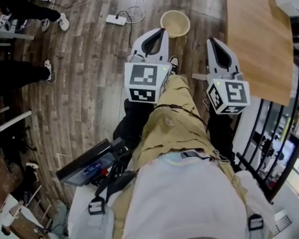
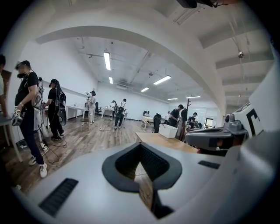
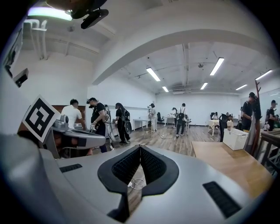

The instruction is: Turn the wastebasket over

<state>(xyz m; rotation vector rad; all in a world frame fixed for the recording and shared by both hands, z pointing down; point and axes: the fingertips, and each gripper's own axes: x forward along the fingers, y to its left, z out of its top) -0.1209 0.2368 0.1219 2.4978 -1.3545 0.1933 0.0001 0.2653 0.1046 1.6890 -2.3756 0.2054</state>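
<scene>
Dark plank floor [image 1: 81,70] below, light wooden table [image 1: 257,32] to the right, and the round beige wastebasket [image 1: 175,23] stands mouth-up on the floor just beyond the left gripper [image 1: 159,34]. That one and the right gripper [image 1: 212,43] are both closed and empty, so I'd open the jaws wide before going for the rim.
</scene>
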